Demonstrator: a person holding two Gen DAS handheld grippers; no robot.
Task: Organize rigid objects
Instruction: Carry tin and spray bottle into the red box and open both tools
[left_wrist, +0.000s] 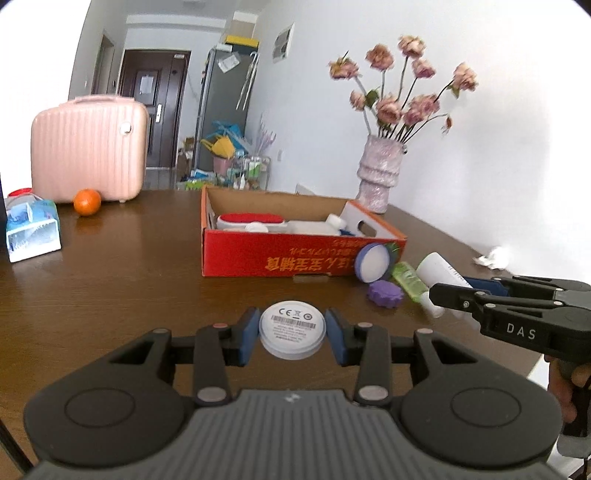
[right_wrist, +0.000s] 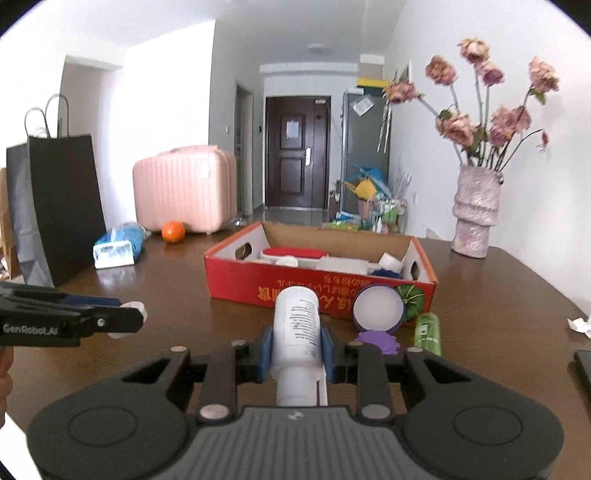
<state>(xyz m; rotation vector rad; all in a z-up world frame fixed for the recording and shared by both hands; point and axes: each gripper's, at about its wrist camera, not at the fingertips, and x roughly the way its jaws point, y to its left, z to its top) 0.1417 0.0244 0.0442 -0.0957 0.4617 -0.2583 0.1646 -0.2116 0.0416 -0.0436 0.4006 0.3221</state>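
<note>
Pink suitcase (left_wrist: 86, 149), orange (left_wrist: 87, 202) beside; flower vase (left_wrist: 380, 177) w/ crumpled tissue (left_wrist: 495, 256)

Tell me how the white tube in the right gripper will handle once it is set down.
The white tube is round and smooth, so it will probably roll if laid on the table. Only the sides are pinched by the blue fingers, so it may slip or pivot. It looks plastic and likely light.
</note>
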